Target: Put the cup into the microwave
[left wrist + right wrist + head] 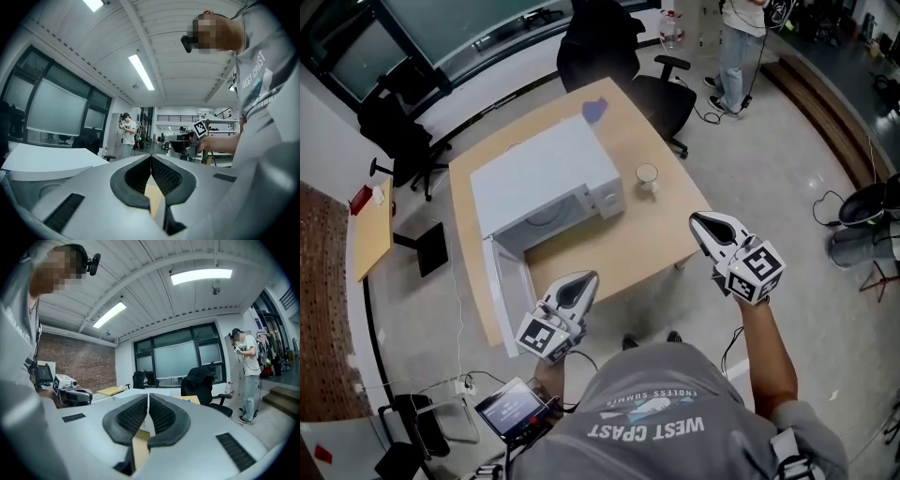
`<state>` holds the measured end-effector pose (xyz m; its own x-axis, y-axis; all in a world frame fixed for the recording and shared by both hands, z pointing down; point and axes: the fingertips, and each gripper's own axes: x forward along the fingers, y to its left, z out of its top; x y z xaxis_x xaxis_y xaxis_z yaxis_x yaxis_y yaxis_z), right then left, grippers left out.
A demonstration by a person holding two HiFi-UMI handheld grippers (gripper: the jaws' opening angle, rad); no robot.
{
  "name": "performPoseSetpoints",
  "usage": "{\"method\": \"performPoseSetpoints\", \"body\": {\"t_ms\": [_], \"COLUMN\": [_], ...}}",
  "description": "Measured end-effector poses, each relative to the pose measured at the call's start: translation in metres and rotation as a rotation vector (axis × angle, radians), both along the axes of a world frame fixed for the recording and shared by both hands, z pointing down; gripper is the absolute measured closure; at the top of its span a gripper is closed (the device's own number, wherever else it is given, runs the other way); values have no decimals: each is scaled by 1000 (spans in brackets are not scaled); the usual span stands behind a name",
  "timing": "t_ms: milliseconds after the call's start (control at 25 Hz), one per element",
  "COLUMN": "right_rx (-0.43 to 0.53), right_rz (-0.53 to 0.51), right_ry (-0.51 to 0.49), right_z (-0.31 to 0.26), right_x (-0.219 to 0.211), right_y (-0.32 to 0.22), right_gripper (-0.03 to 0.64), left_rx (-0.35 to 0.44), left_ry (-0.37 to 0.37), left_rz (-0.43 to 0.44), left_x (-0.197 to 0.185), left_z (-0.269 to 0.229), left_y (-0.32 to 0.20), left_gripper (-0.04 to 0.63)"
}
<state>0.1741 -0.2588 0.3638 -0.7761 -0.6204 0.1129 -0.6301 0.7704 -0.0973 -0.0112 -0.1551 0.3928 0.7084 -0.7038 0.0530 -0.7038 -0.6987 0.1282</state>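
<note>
A small pale cup [647, 176] stands on the wooden table [656, 234], just right of the white microwave [546, 180]. The microwave's door [503, 292] is swung open toward me. My left gripper [590, 278] is held at the table's near edge in front of the microwave, shut and empty. My right gripper [697, 221] hovers past the table's near right corner, well short of the cup, also shut and empty. In the left gripper view the jaws [151, 157] meet with nothing between them. In the right gripper view the right gripper [148, 396] is likewise closed on nothing.
A purple object [594, 110] lies at the table's far end. A black office chair [609, 47] stands behind the table and another [394, 131] at the left. A person [741, 47] stands at the far right. A small yellow side table [373, 230] sits at left.
</note>
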Motion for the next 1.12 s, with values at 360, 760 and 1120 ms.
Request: {"method": "performPoseSetpoints", "body": {"t_ms": [360, 760, 1120], "right_rx": [18, -44, -167], "right_rz": [56, 37, 40], "right_ry": [47, 66, 150], "right_z": [2, 53, 142], "right_x": [-27, -50, -59], "right_y": [-21, -75, -149], "right_gripper": [595, 595, 480], "left_rx": [-26, -72, -127], "left_ry": [4, -11, -32], "left_rz": [30, 0, -65], "left_x": [-39, -54, -61], "left_z": [10, 31, 51], "left_y": [11, -14, -45], "left_gripper": [575, 575, 575]}}
